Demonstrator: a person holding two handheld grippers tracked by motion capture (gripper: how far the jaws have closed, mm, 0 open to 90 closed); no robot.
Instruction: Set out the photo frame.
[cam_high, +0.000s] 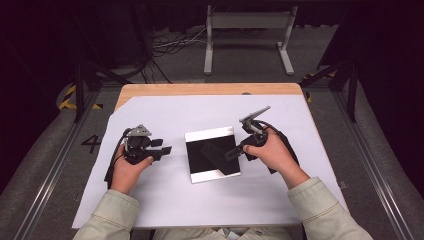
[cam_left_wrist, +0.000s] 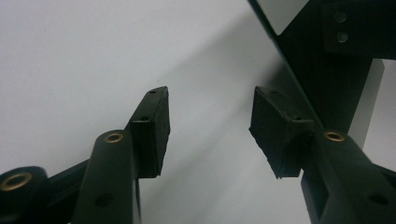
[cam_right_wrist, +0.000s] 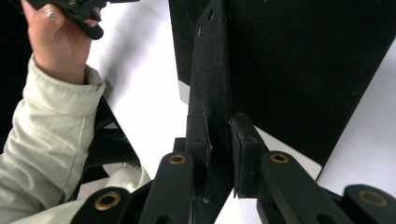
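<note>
Right gripper (cam_right_wrist: 219, 154): jaws clamped on a thin black flat piece (cam_right_wrist: 210, 93), held on edge between the pads. In the high view the piece (cam_high: 216, 152) lies slantwise over the black panel (cam_high: 212, 157), which sits mid-sheet with a pale strip along its near and far edges. The edge-on grip probably lets the piece be lifted or laid flat on the panel without the pads fouling the surface.

Left gripper (cam_left_wrist: 210, 126): jaws apart, nothing between them, resting on the white sheet (cam_high: 165, 200) just left of the panel; panel corner visible past its right jaw (cam_left_wrist: 327, 70). Likely parked there, ready to steady the panel.

Sheet covers most of the wooden table (cam_high: 200, 89), giving a plain backing.

Writing: no labels legible on piece, panel or grippers. A "4" (cam_high: 91, 144) is marked on the floor, left of the table.
</note>
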